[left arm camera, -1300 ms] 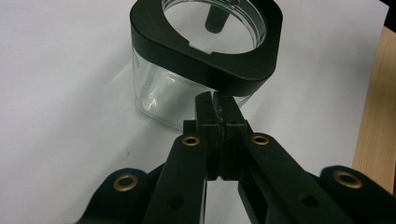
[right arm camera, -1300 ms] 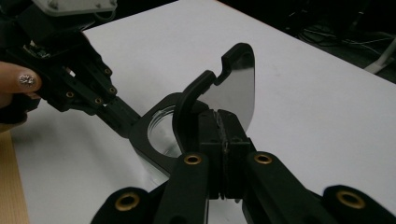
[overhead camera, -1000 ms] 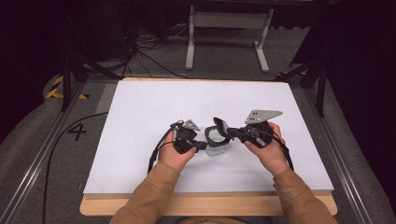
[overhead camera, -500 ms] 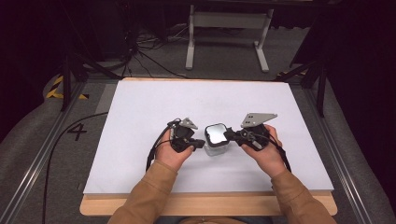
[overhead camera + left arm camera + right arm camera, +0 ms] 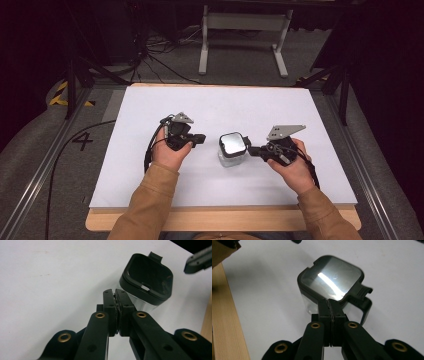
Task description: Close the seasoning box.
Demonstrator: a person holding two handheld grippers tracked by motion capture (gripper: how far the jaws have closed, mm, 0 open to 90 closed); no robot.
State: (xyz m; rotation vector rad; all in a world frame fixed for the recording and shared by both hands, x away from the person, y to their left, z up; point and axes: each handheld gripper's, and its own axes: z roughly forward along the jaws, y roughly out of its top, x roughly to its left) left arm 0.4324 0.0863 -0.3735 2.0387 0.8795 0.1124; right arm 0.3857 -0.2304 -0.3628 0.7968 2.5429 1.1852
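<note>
Clear container (image 5: 231, 156) with black lid (image 5: 332, 281) on counter (image 5: 150, 165): light, rigid, slippery walls; grip lid tab. Right hand-held gripper (image 5: 329, 302) pinched together at lid edge, whether gripping it unclear; left hand-held gripper (image 5: 116, 293) jaws together, empty.

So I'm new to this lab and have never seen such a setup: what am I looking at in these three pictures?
There is no robot here. A person sits at a table and holds a hand tool with two black jaws in each hand: the left gripper and the right gripper. One picture comes from a camera above, looking down. The other two come from cameras that ride on each gripper and look along its jaws. On the white table top stands a small clear container with a black-rimmed lid. Both grippers are shut, and neither seems to hold anything. The right one points at the lid's edge.
</note>
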